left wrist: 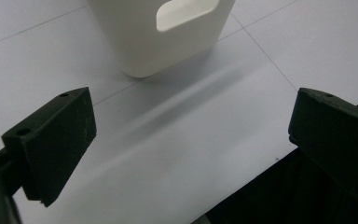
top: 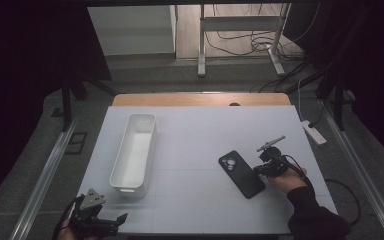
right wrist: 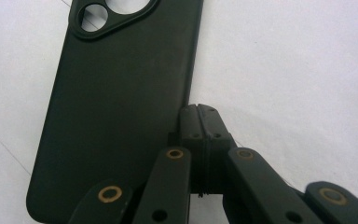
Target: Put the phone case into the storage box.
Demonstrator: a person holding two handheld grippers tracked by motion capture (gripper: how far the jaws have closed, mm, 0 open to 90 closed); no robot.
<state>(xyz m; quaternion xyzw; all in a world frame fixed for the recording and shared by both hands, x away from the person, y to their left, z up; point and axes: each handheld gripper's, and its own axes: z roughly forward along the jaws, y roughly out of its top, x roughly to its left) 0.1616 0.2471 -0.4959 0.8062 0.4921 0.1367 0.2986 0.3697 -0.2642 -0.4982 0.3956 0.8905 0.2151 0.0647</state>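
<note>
Because my right gripper [top: 258, 170] sits just off the long right-hand edge of the flat, matte black phone case [top: 241, 173], that small offset is what my coming move turns on. Its jaws are pressed together with nothing between them, their tips [right wrist: 198, 122] touching or almost touching the case's edge. The case lies camera-cutout up on the pale grey table top [top: 195, 150], its long axis running diagonally, the cutout end away from me and the plain end toward me. My right hand [top: 290, 179] is by far the nearer one. My left gripper [top: 102, 220] rests at the near left corner of the table, jaws spread wide over bare surface, facing the near end of the long, white, open plastic bin [top: 134, 152]. The bin stands well apart from the case, to its left, lengthwise away from me. Between them the table is open, and I judge there is ample room to slide or carry the case leftward.
</note>
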